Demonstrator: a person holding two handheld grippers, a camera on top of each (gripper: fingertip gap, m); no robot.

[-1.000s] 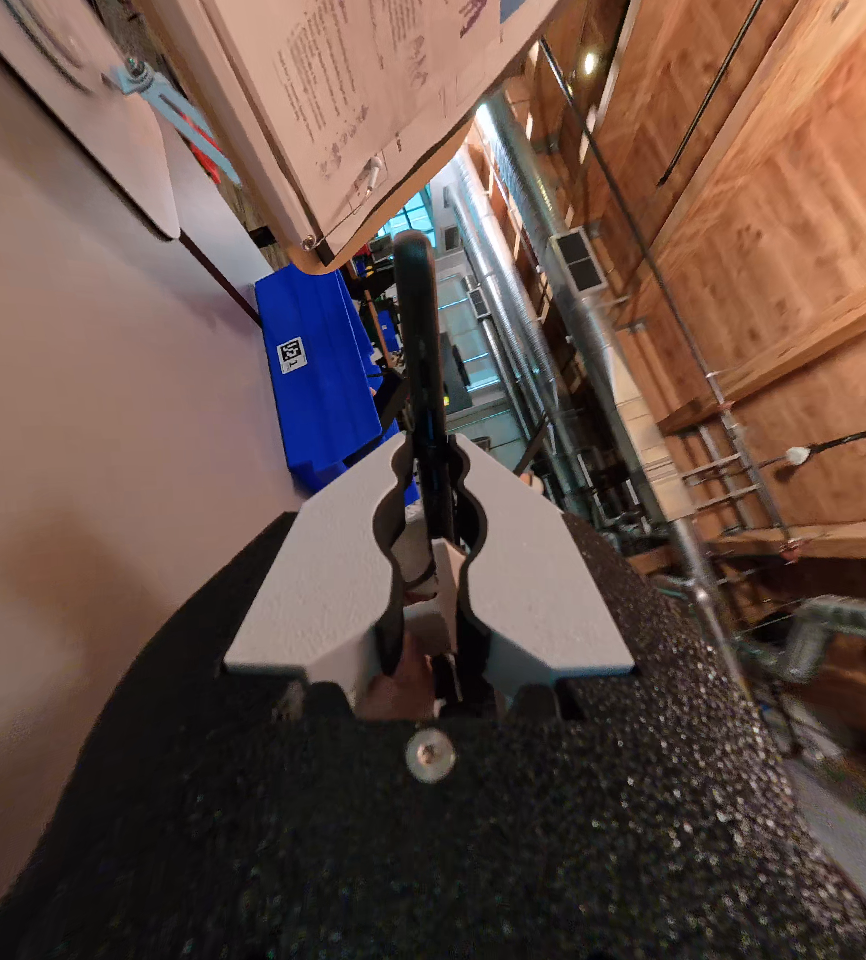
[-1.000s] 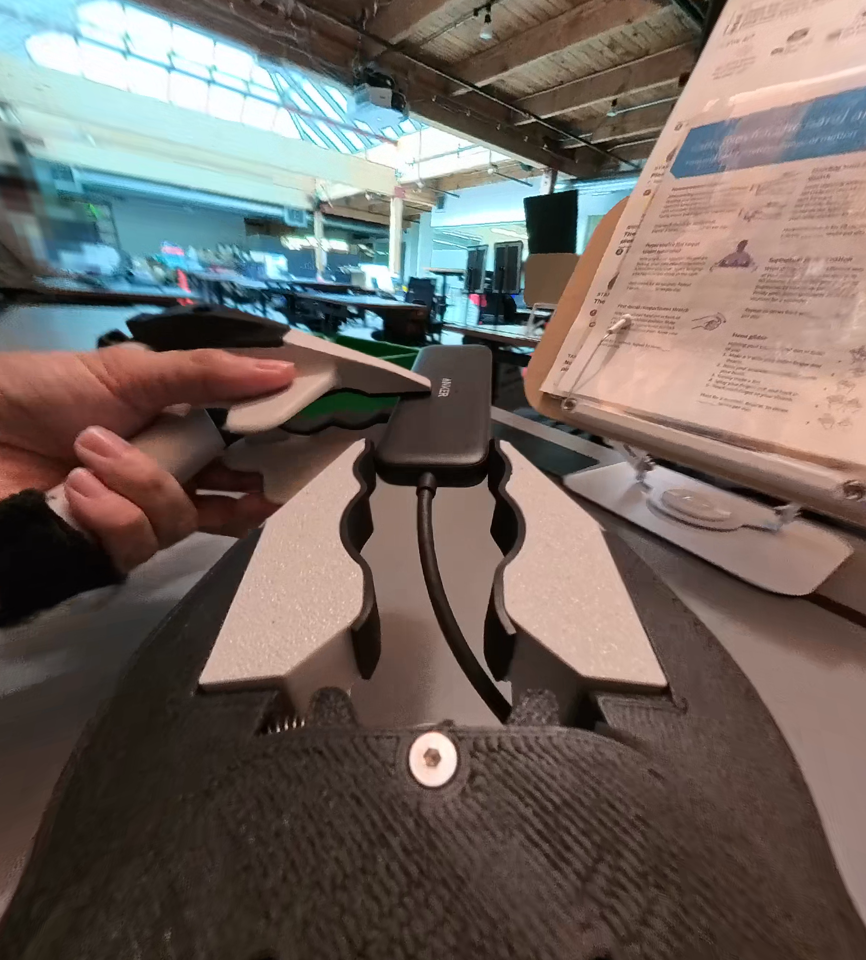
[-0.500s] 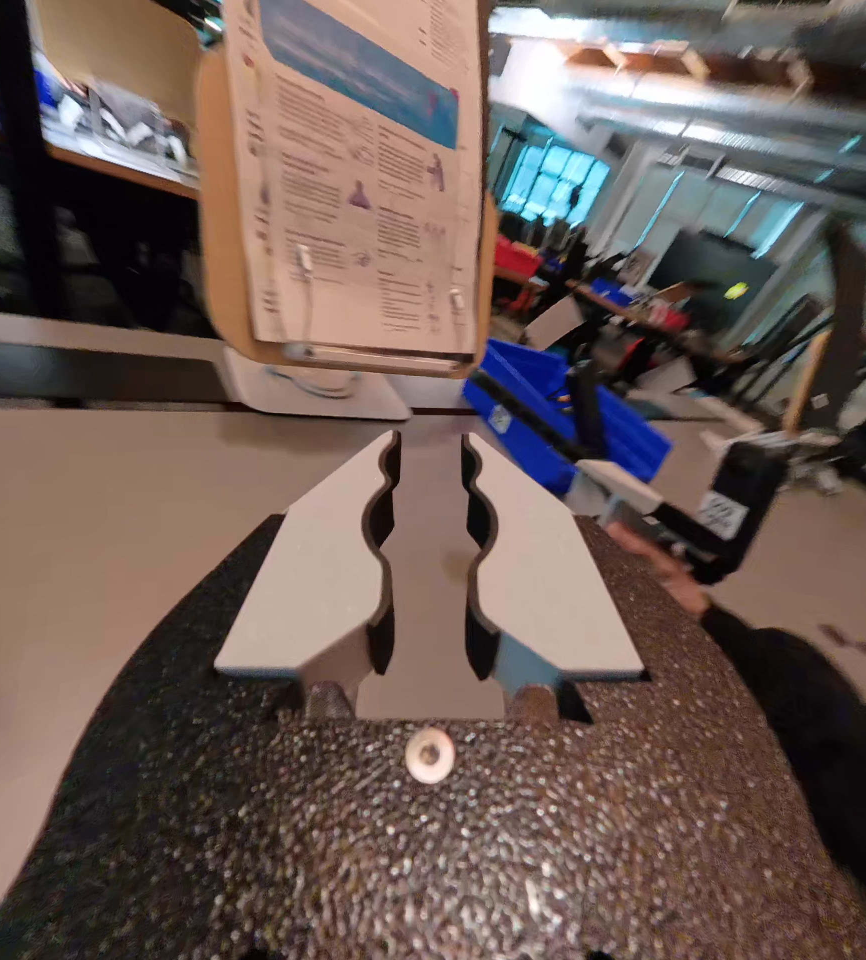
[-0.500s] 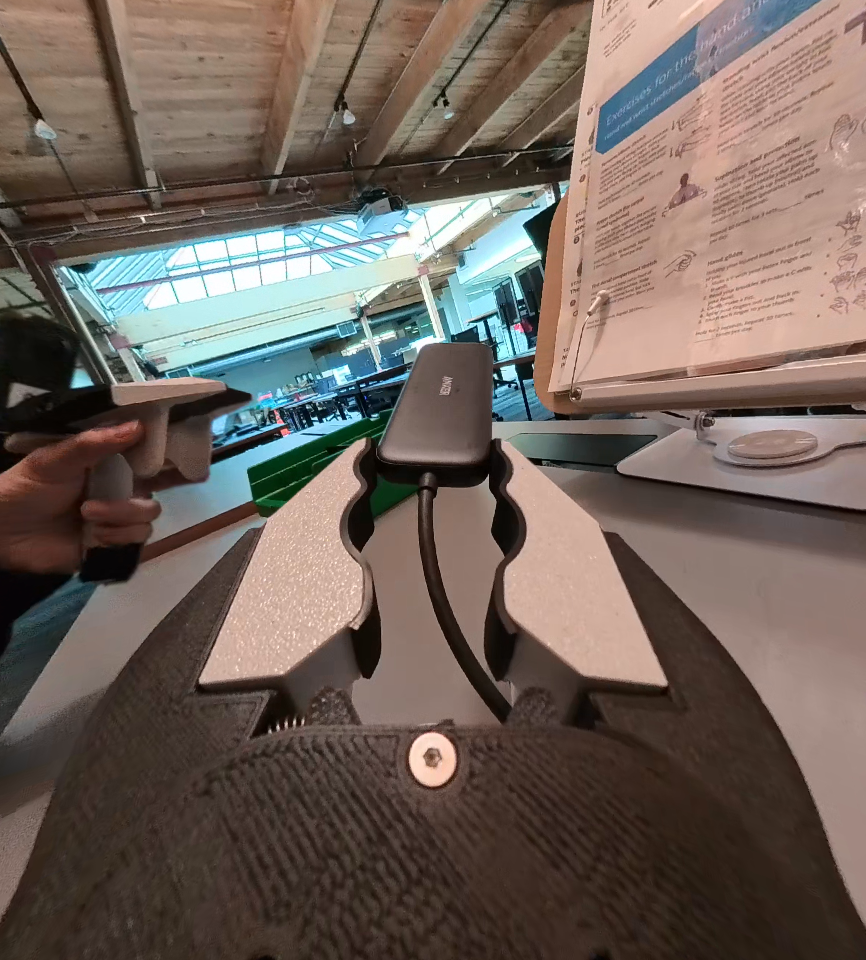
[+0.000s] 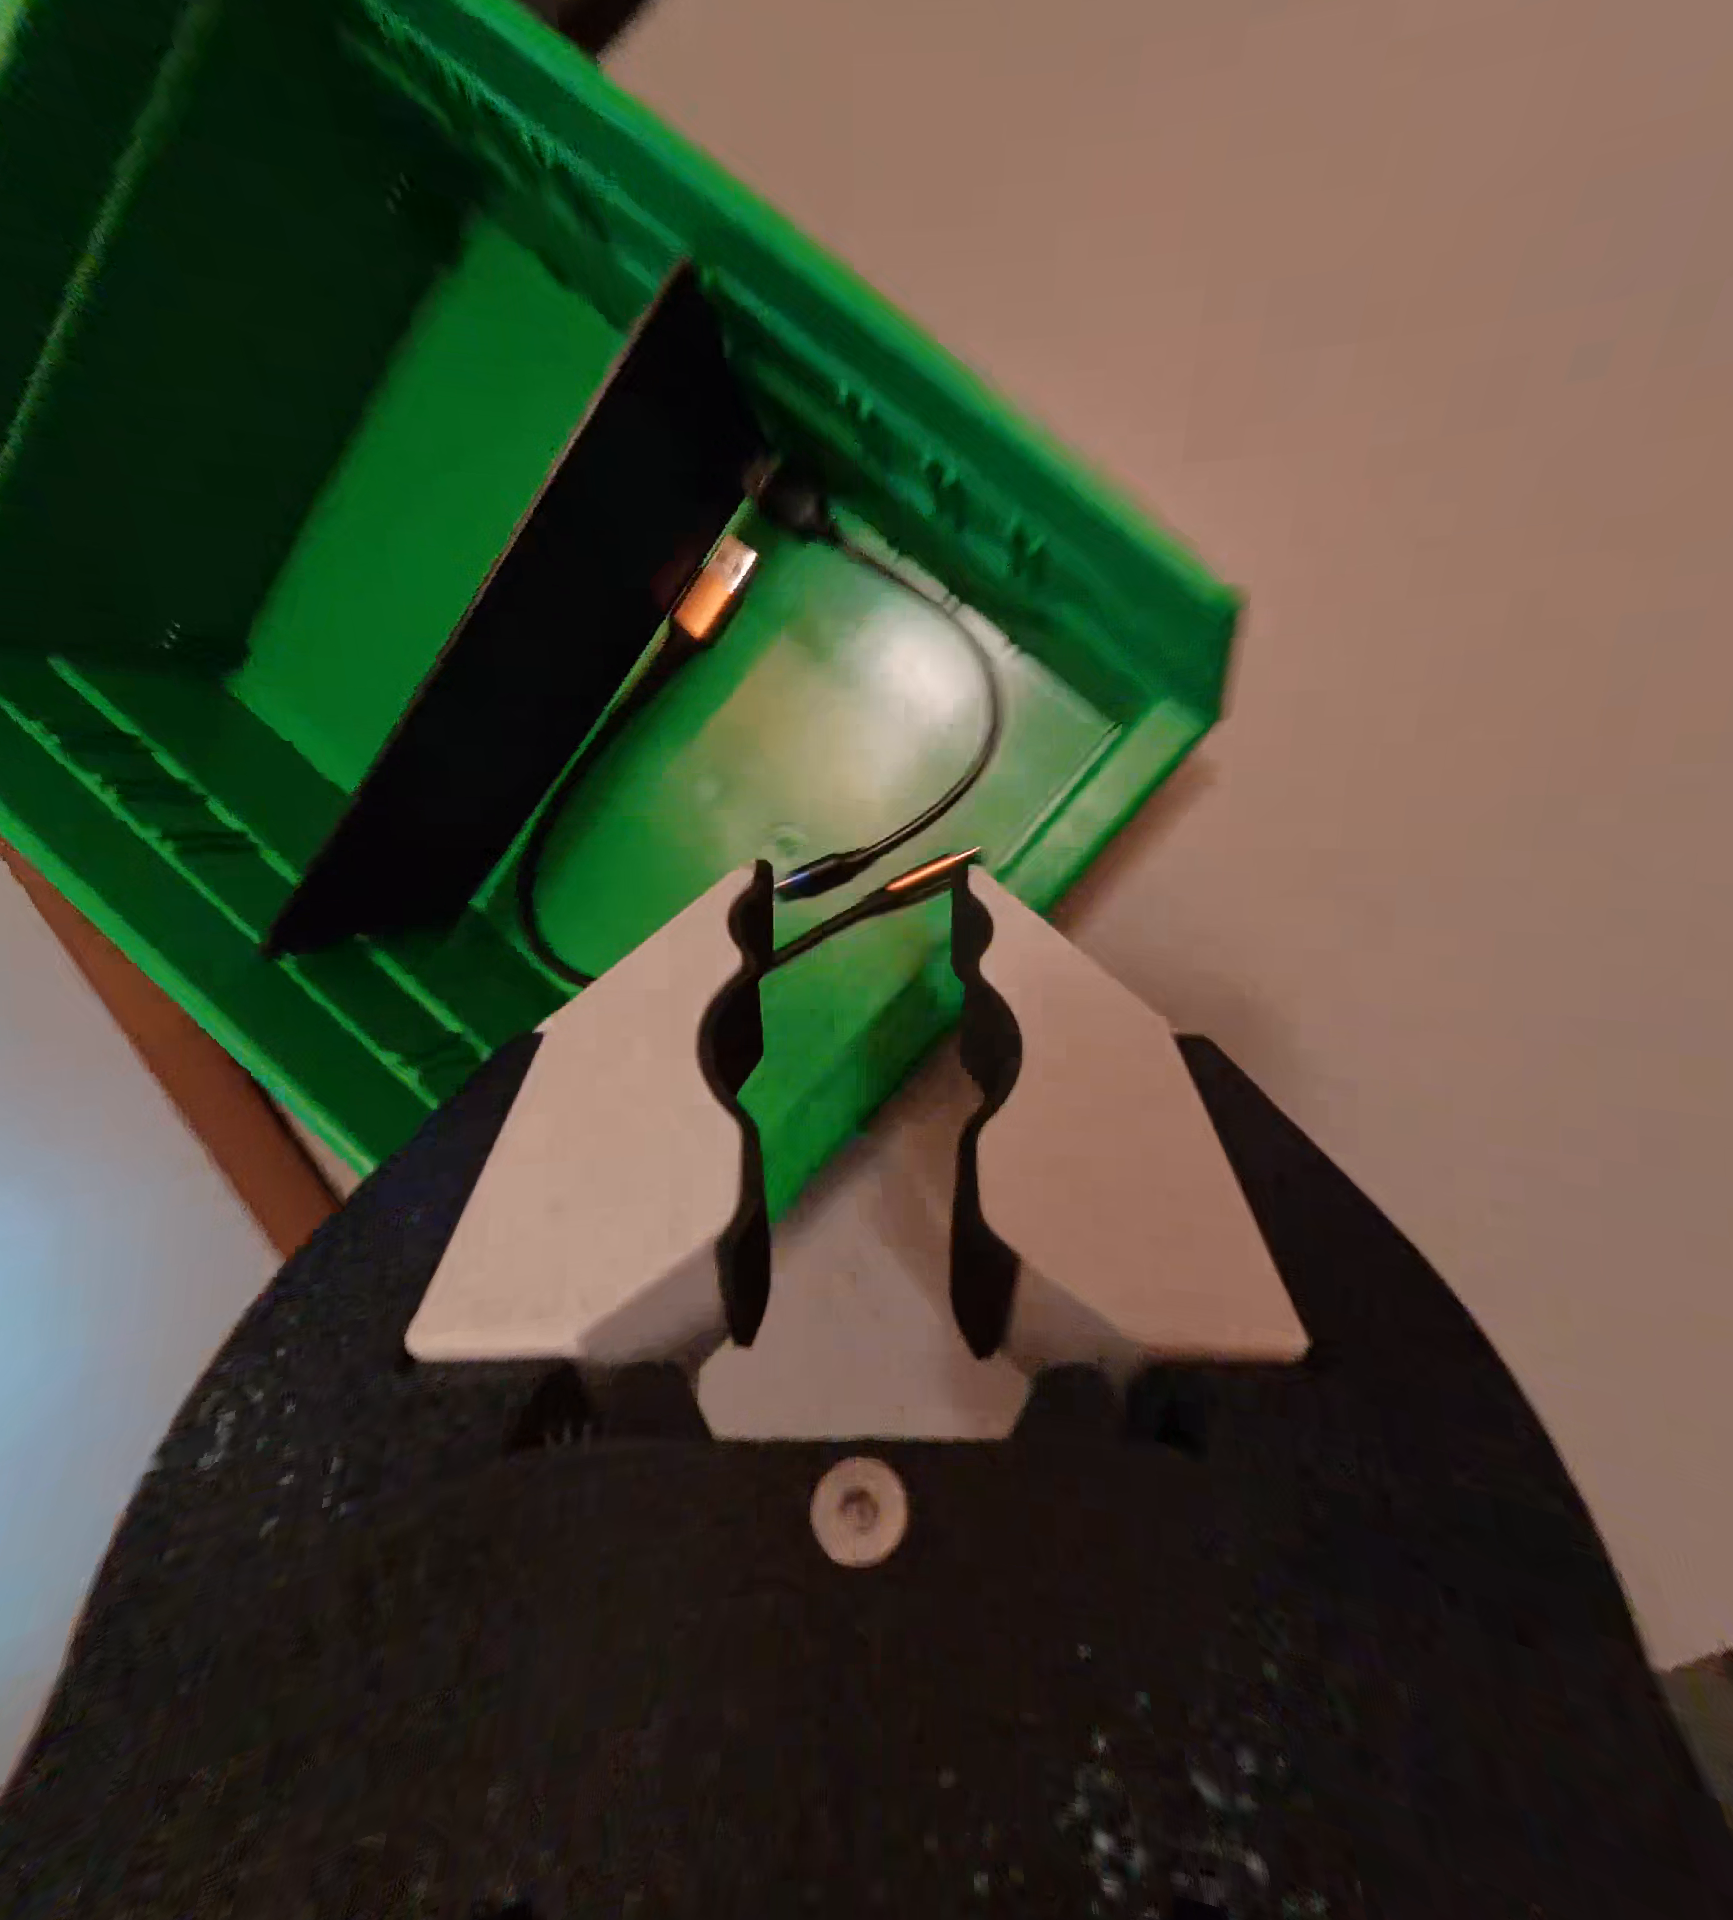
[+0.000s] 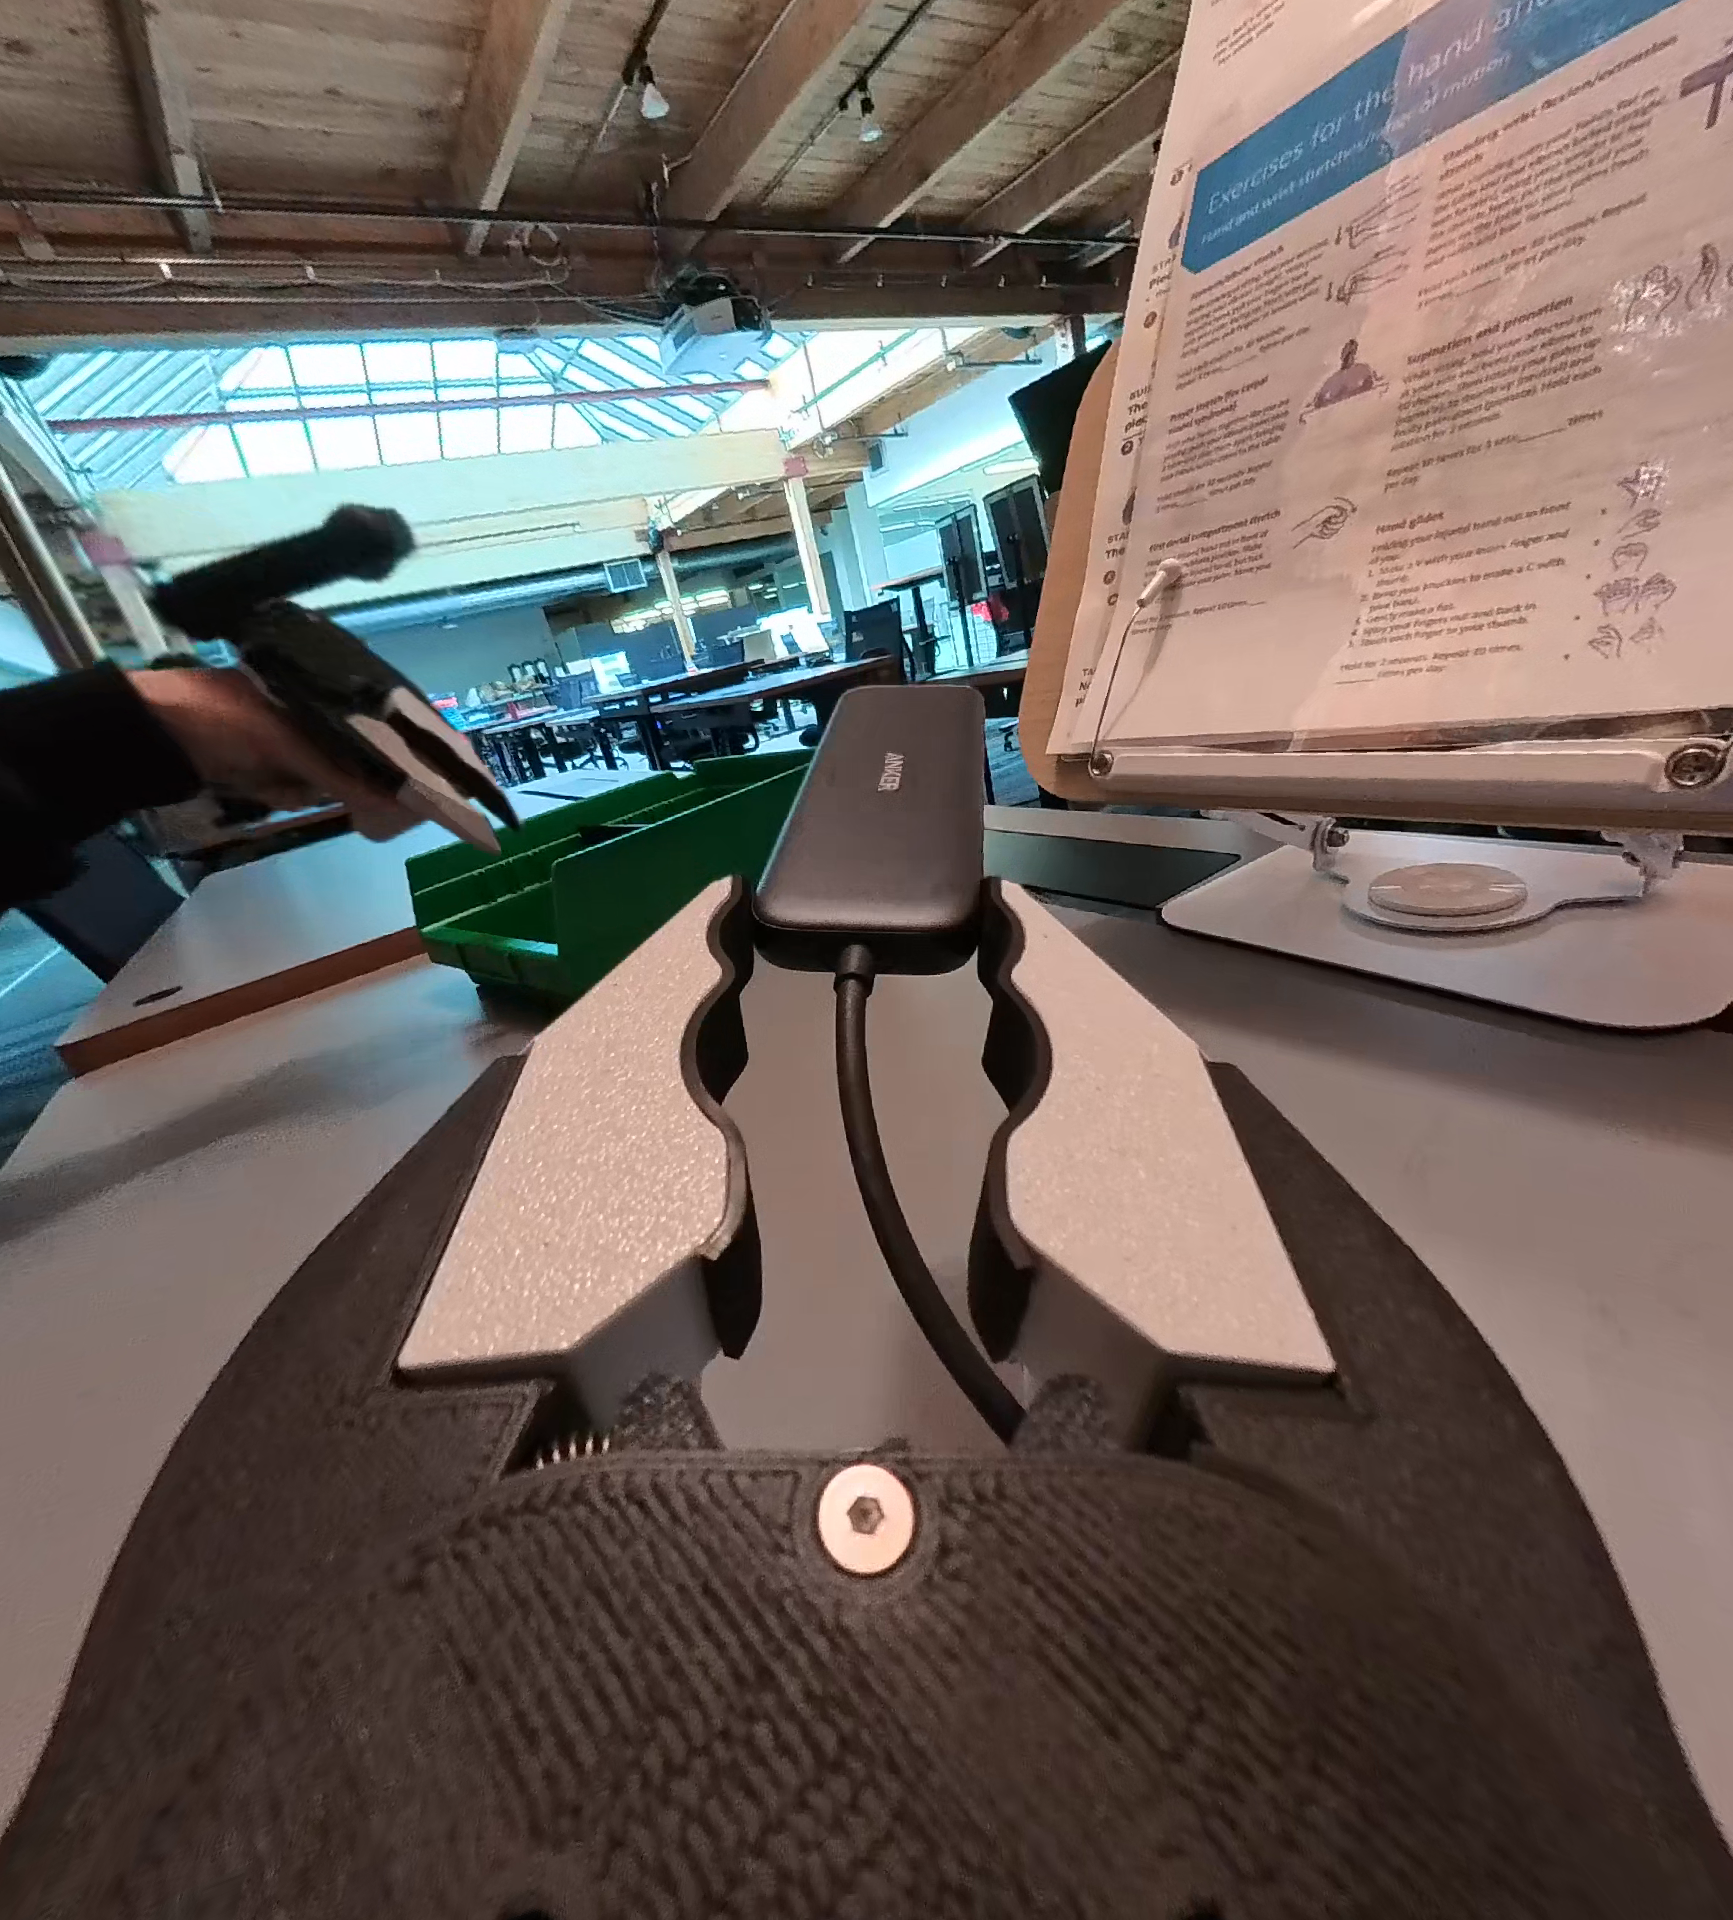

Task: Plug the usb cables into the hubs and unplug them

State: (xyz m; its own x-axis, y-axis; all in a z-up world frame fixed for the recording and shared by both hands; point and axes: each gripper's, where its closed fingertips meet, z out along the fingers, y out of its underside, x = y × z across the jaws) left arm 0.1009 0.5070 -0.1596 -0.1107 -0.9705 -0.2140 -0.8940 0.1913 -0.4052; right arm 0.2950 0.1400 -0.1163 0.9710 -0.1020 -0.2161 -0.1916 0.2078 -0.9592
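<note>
Room: open workshop, timber ceiling, skylights, desks far back.
Surface: pale table; green bin on it, document stand at right.
Right gripper: clamped on hub, which juts forward past the tips; its cord runs back between the fingers.
Left gripper: jaws apart, empty, above the bin's near corner.
Cables: black, loose in the bin beside a black divider; metal plug visible.
Hub look: slim, dark grey, rounded.

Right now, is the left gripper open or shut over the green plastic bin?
Open. The left gripper shows a clear gap between its grey fingers, with nothing between them; the green plastic bin and thin black cable lie beyond.
</note>
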